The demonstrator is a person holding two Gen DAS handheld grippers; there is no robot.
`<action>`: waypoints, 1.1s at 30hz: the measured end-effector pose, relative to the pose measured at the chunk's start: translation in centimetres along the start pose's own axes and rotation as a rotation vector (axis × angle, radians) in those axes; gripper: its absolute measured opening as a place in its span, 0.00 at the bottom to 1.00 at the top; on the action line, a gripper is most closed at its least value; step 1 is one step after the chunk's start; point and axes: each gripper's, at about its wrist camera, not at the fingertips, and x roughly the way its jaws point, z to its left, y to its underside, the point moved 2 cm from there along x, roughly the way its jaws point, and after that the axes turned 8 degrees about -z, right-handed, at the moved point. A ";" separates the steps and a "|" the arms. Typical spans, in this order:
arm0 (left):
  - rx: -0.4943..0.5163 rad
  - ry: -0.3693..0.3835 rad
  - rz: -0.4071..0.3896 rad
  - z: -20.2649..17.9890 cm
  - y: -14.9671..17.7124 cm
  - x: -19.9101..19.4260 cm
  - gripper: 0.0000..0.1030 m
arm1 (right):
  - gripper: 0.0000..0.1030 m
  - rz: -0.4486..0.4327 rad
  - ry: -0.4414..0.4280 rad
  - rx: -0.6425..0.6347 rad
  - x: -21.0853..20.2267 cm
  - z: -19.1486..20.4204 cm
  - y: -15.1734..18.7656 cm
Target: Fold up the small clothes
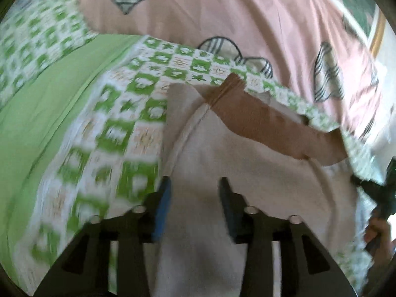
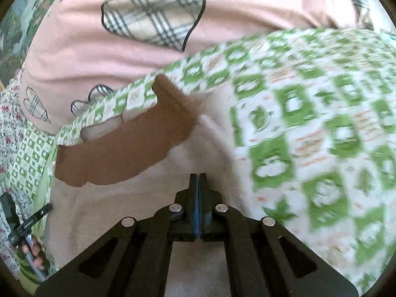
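Left tool (image 1: 195,185) open, right tool (image 2: 198,177) closed, empty.

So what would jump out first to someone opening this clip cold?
Probably the pale garment with its brown sleeve, spread across the green-checked bedcover in front of both claws. Behind it lies a pink blanket with plaid hearts. The right claw is shut over the pale cloth; the left claw stands open.
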 end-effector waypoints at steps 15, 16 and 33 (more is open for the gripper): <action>-0.509 0.218 0.056 -0.7 11.3 -5.3 0.79 | 0.42 -0.013 -0.258 0.030 -8.2 4.1 11.4; -0.499 0.222 0.051 -0.9 11.0 -5.1 0.83 | 0.61 -0.021 -0.270 0.023 -8.6 4.3 11.8; -0.663 0.196 -0.062 3.6 7.1 1.0 0.19 | 0.66 -0.081 -0.400 0.055 -8.9 3.9 12.8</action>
